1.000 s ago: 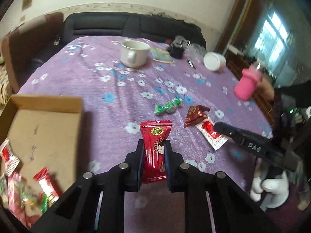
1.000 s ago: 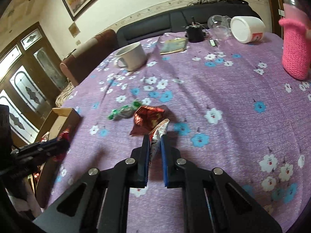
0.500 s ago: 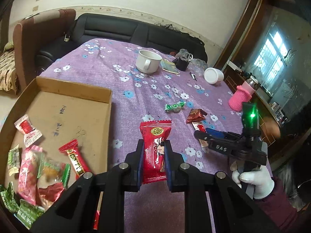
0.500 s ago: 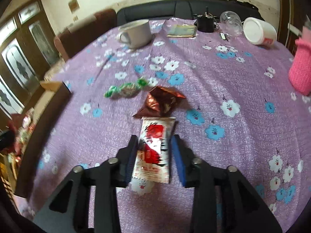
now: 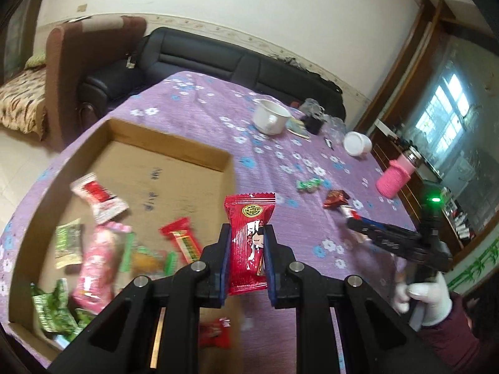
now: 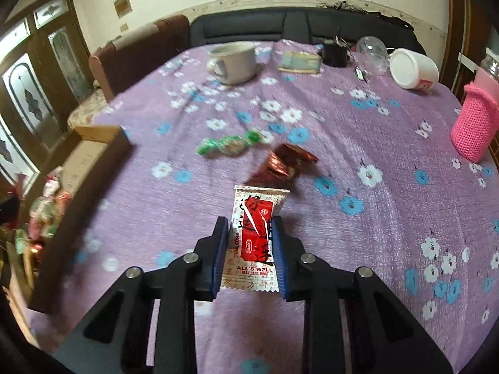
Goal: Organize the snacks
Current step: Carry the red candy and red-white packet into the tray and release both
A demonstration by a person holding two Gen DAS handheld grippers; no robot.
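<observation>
My left gripper (image 5: 246, 233) is shut on a red snack packet (image 5: 248, 240) and holds it above the right edge of the cardboard box (image 5: 168, 152), which holds several snacks (image 5: 99, 199). My right gripper (image 6: 249, 227) is shut on a white and red packet (image 6: 254, 237), lifted over the purple cloth. It also shows at the right of the left wrist view (image 5: 358, 218). A green candy (image 6: 230, 145) and a dark red wrapper (image 6: 285, 162) lie on the cloth just beyond it. The box's corner (image 6: 103, 137) shows at the left.
A white cup (image 6: 232, 62), a booklet (image 6: 299, 62), a black pot (image 6: 335, 53), a clear glass (image 6: 371, 54) and a white tub (image 6: 411, 68) stand at the table's far end. A pink knitted bottle (image 6: 475, 118) stands at the right edge. A sofa (image 5: 218, 59) lies behind.
My left gripper has swung left and up over the box with the red packet. My right gripper has closed on the white and red packet and lifted it.
</observation>
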